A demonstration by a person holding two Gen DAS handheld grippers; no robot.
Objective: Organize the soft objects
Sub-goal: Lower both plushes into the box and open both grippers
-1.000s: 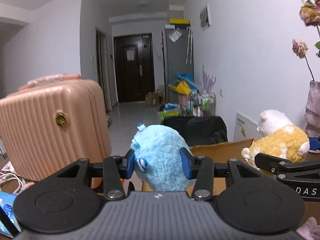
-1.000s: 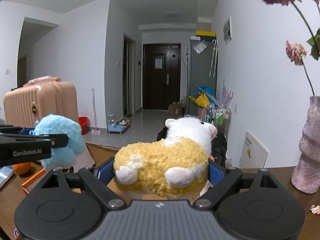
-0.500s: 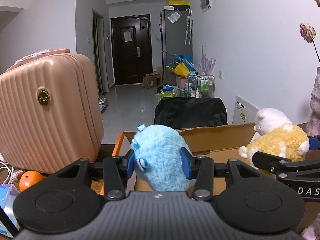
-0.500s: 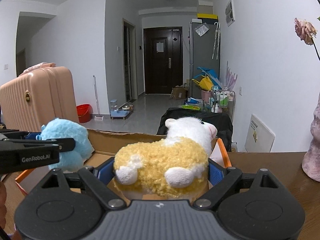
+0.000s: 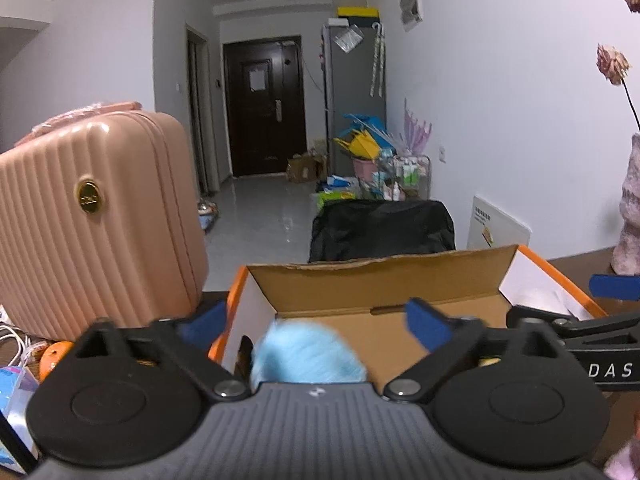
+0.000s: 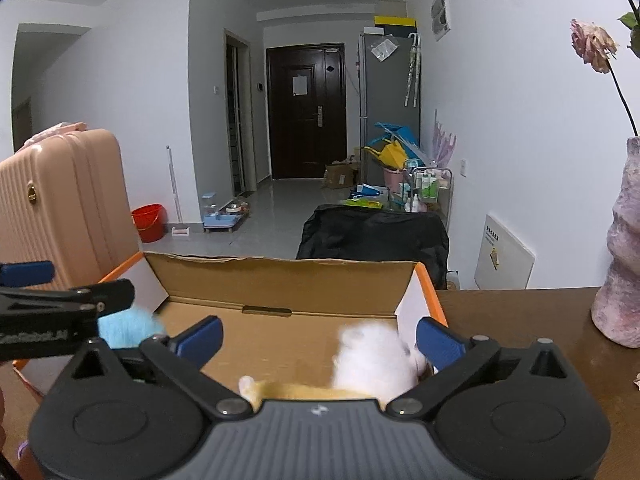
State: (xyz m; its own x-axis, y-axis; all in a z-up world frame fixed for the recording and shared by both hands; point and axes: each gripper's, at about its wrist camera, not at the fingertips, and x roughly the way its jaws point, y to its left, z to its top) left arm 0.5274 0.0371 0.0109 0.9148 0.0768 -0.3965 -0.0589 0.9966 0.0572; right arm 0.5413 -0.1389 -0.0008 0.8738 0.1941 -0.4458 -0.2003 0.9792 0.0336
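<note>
Both tongs gape wide above the cardboard box: left tongs over the blue plush, right tongs over the yellow-white plush, neither gripped.

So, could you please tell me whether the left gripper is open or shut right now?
Open. The left gripper has its blue pads spread wide apart, and the blue plush toy sits loose between them over the cardboard box.
</note>
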